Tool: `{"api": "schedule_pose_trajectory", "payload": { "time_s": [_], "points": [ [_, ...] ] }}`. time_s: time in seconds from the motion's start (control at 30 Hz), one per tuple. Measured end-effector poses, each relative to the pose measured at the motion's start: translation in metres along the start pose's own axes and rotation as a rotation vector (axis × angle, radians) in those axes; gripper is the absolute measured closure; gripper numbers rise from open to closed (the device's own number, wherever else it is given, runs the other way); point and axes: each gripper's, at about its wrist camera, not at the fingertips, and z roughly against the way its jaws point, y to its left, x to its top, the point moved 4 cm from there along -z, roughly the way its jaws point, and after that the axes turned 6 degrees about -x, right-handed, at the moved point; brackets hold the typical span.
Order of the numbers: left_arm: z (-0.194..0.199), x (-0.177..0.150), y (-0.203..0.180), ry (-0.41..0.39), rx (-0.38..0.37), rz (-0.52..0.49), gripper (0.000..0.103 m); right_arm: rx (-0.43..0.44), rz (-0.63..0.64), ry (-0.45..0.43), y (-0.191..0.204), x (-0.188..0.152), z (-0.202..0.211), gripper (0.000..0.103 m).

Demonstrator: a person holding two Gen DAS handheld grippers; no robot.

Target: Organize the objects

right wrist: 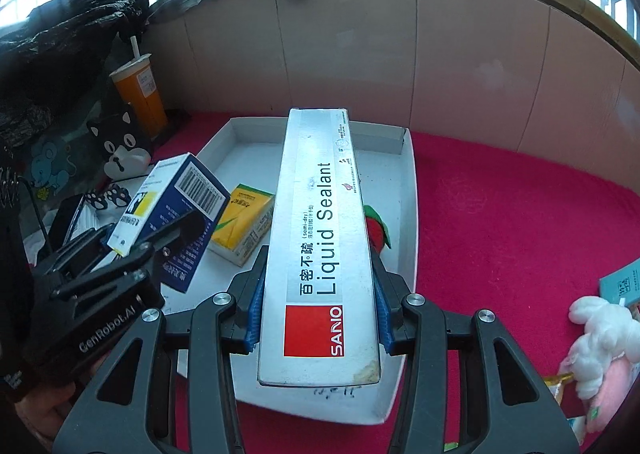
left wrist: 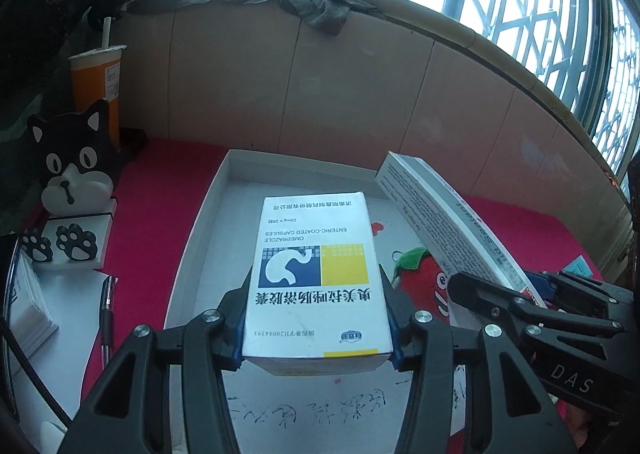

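Observation:
My left gripper [left wrist: 315, 286] is shut on a white medicine box [left wrist: 316, 254] with a blue and yellow graphic, held above the white tray [left wrist: 200, 221]. In the right wrist view that medicine box [right wrist: 180, 193] shows its dark blue barcode side in the left gripper [right wrist: 136, 242]. My right gripper [right wrist: 318, 266] is shut on a long white Liquid Sealant box [right wrist: 316, 193] over the tray [right wrist: 410, 213]. The sealant box [left wrist: 432, 213] and right gripper [left wrist: 516, 286] appear at the right of the left wrist view. A yellow box [right wrist: 244, 221] and a red strawberry plush [right wrist: 378, 232] lie in the tray.
The tray sits on a red cloth [right wrist: 520, 221] against a tiled wall. At the left stand a black cat figure [left wrist: 72, 173], an orange cup with a straw [left wrist: 96, 81] and a pen [left wrist: 107, 310]. A white and pink plush [right wrist: 600, 338] and a teal card [right wrist: 622, 282] lie at the right.

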Motion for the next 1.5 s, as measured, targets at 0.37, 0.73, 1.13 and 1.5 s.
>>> {"api": "schedule_pose_trajectory", "payload": {
  "time_s": [0.37, 0.73, 1.13, 1.5],
  "points": [
    [-0.005, -0.001, 0.019, 0.001, 0.121, -0.009, 0.014, -0.033, -0.022, 0.009, 0.006, 0.009, -0.038, 0.059],
    [0.037, 0.01, 0.014, -0.114, 0.196, -0.007, 0.0, -0.057, -0.055, -0.074, -0.01, 0.0, -0.014, 0.016],
    [0.062, 0.008, -0.008, -0.156, 0.162, 0.012, 0.0, -0.112, -0.054, -0.146, -0.025, -0.02, 0.034, 0.0],
    [0.058, -0.007, -0.046, -0.107, 0.075, -0.032, 0.0, -0.138, -0.087, -0.19, -0.047, -0.038, 0.07, 0.0]
  ]
}}
